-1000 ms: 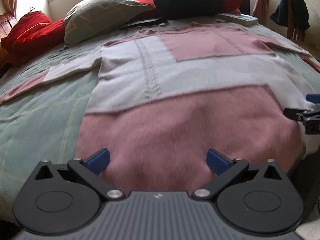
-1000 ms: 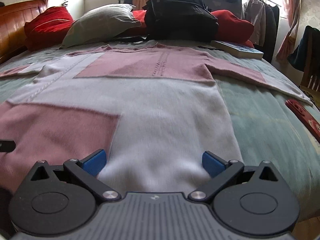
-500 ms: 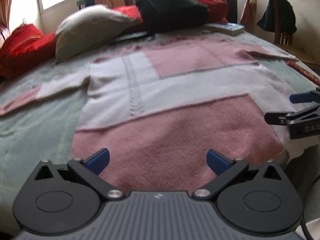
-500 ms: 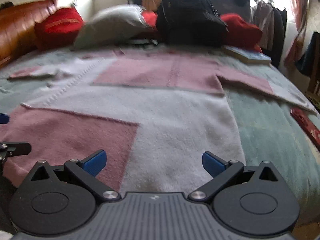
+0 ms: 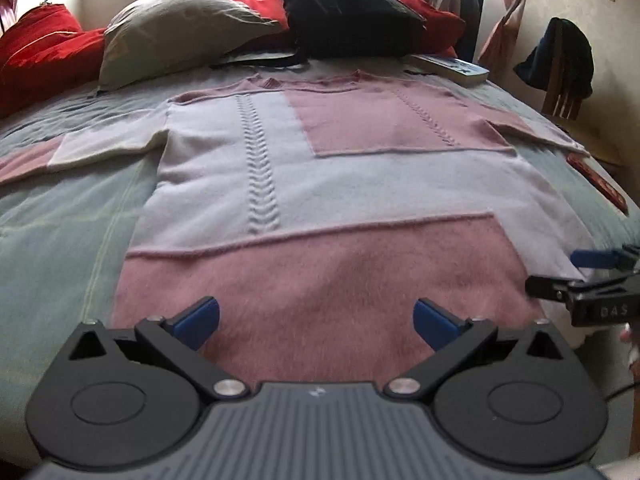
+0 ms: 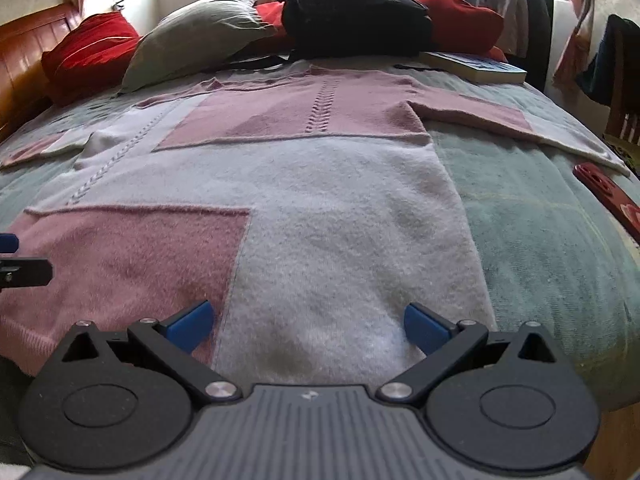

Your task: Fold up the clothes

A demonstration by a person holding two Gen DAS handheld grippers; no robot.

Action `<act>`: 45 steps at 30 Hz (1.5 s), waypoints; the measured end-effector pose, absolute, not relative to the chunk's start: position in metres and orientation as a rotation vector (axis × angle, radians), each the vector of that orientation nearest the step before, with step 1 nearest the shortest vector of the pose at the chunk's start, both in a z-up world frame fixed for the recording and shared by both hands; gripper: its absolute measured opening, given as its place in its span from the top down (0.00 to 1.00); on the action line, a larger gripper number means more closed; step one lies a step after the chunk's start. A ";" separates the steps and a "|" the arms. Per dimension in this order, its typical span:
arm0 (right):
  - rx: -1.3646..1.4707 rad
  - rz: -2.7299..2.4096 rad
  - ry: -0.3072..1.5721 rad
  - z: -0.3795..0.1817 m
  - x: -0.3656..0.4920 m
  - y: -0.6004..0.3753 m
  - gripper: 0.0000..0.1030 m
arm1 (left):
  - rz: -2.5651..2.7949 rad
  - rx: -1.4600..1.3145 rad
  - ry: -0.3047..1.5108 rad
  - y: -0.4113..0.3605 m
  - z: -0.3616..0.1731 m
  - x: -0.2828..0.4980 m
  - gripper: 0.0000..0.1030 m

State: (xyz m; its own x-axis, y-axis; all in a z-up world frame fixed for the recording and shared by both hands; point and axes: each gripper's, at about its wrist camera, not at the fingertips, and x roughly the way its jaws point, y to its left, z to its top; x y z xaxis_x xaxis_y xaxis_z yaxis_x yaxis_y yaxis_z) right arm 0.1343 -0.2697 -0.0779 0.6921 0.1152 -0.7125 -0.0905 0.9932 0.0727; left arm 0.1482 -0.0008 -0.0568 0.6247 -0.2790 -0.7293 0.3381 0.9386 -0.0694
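sweater's (image 5: pixel 320 184) left sleeve cut off, hem hidden

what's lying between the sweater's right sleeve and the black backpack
A book lies on the bedspread between the sweater sleeve and backpack, clearest in the right wrist view.

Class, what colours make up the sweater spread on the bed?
The sweater has pink and pale whitish-lilac blocks, clearest in the left wrist view.
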 end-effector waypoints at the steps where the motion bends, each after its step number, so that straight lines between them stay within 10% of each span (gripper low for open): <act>1: 0.038 0.115 0.799 -0.077 0.135 -0.270 0.00 | -0.349 0.079 0.836 -0.002 -0.061 0.149 0.01; 21: 0.051 0.221 0.738 -0.044 0.184 -0.270 0.00 | -0.357 -0.133 0.811 0.077 0.011 0.302 0.01; 31: 0.039 0.273 0.746 -0.052 0.233 -0.254 0.00 | -0.316 -0.391 0.949 0.101 -0.055 0.486 0.01; 45: 0.075 0.246 0.766 -0.066 0.249 -0.268 0.00 | -0.279 -0.542 0.878 0.108 -0.067 0.522 0.01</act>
State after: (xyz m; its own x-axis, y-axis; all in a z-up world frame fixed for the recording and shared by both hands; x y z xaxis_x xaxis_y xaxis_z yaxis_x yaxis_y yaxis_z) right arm 0.2492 -0.2683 -0.0657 0.6935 0.2474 -0.6766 -0.1931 0.9687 0.1563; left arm 0.5221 0.1079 -0.0675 0.6147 -0.4447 -0.6514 0.0126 0.8313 -0.5557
